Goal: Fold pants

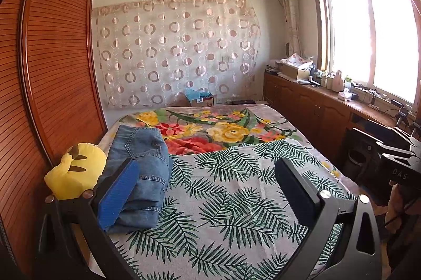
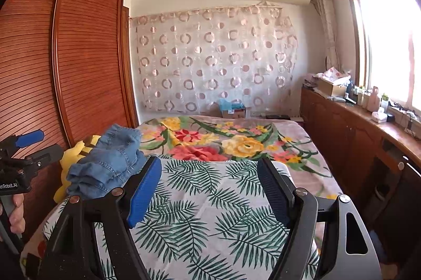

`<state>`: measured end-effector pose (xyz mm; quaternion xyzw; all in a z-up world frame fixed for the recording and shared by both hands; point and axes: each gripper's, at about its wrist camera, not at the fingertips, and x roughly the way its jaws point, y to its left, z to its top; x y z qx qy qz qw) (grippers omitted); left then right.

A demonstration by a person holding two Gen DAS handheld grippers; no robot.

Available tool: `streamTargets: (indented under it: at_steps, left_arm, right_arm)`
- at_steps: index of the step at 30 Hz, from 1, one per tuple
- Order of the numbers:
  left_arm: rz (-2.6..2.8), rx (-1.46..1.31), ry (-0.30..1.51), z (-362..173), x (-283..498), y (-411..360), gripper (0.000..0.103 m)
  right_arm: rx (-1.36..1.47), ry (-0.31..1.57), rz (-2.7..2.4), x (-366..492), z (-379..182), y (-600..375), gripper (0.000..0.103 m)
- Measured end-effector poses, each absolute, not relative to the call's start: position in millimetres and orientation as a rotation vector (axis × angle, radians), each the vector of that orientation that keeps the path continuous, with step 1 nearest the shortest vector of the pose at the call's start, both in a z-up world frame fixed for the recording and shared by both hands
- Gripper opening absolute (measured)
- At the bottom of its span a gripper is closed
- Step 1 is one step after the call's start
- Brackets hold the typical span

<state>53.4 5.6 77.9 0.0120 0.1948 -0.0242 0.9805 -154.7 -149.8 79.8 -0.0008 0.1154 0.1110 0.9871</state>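
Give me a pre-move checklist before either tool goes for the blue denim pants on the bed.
1. Left tool open and holding nothing: ok.
2. Right tool open and holding nothing: ok.
3. Blue denim pants in view, in a bundled stack at the bed's left edge: ok.
4. Pants laid flat for folding: not ok; they sit bunched in layers.
5. Leaf-print sheet bare ahead of both tools: ok.
6. Yellow plush toy apart from the pants: not ok; it lies right against them.
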Motion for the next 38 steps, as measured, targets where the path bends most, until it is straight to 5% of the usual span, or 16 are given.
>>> streamTargets:
  at_steps: [38]
  left_arm:
    - [-0.046, 0.024, 0.39, 76.4, 52.9, 4.9, 0.103]
  right_arm:
    - [0.004, 0.225, 0.225, -154.4, 77.5, -159.1, 0.077]
